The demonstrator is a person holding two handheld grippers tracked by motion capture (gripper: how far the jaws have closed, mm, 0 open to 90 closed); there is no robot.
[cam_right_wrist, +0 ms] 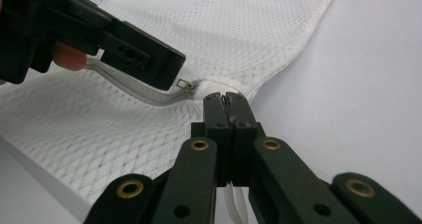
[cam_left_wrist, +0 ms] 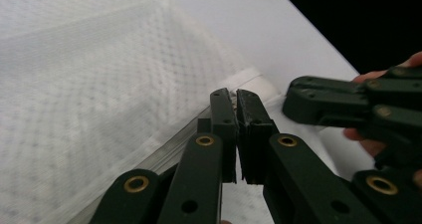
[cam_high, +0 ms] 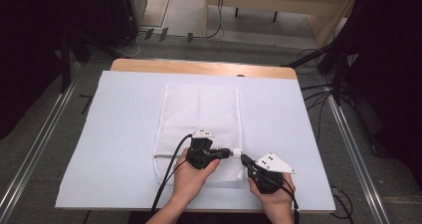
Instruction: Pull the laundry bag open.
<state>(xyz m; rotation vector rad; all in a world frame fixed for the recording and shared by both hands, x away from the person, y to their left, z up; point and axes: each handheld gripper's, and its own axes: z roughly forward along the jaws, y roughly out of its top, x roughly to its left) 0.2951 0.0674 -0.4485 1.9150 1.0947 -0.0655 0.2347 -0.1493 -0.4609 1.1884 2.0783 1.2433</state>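
I've got both grippers at the bag's [cam_high: 199, 117] zip: left gripper [cam_left_wrist: 236, 95] pinching its pull (jaws together), right gripper [cam_right_wrist: 225, 99] clamped on the bag's edge.

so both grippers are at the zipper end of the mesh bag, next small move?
Probably draw the left gripper along the zipper, away from the right gripper: its jaws sit at the zipper pull, while the right's look shut on the mesh laundry bag edge, anchoring it.

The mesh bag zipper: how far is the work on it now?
Done: the mesh bag lies flat and both tongs have reached its zipper end. In hand: the right tongs pinch the corner; the left tongs sit shut at the zipper. Left: probably sliding the pull.
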